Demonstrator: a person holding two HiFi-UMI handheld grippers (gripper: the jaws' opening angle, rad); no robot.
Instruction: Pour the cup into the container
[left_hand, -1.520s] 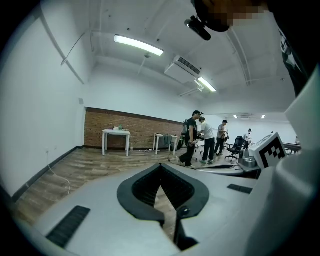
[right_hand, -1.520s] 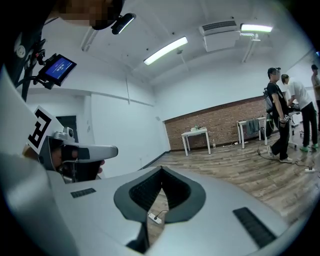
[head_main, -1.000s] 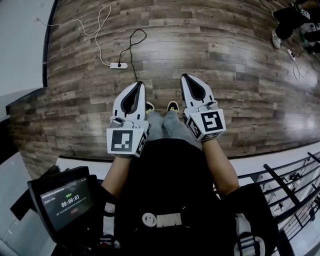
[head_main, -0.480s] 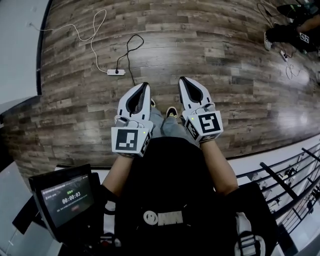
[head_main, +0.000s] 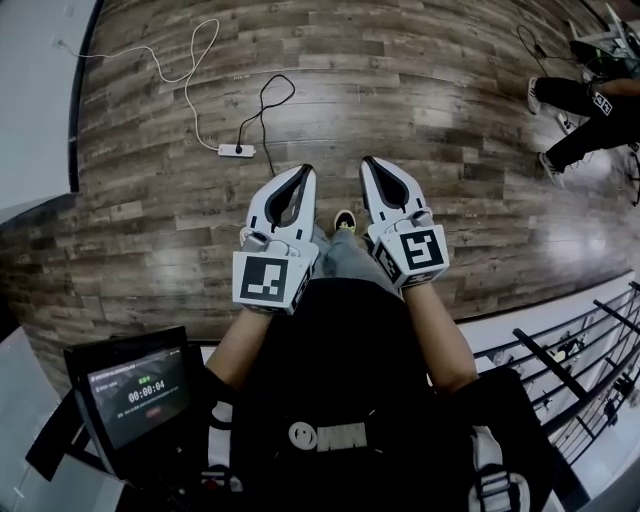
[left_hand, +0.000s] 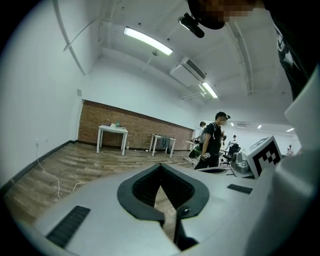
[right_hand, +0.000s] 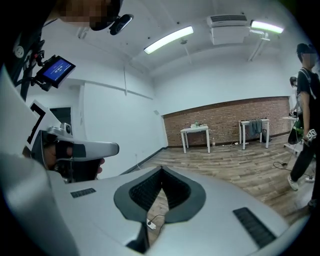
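No cup and no container can be made out near me. Both grippers are held out side by side above the wooden floor (head_main: 480, 120), in front of the person's body. The left gripper (head_main: 306, 168) has its jaws closed tip to tip with nothing between them; its own view shows the left gripper (left_hand: 160, 165) pointing across the room. The right gripper (head_main: 366, 160) is likewise shut and empty, and the right gripper (right_hand: 161, 168) faces two white tables by a brick wall. The nearer table (right_hand: 196, 131) carries small items too far off to identify.
A white power strip (head_main: 237, 151) with cables lies on the floor ahead. A person (left_hand: 212, 142) stands to the right in the left gripper view, and a person's legs (head_main: 585, 110) show at the head view's top right. A small screen (head_main: 138, 392) sits lower left, railings (head_main: 570, 350) lower right.
Both grippers have shifted across the floor with the head view; the left one now sits further right and higher in the picture. The person at the top right has come further into view.
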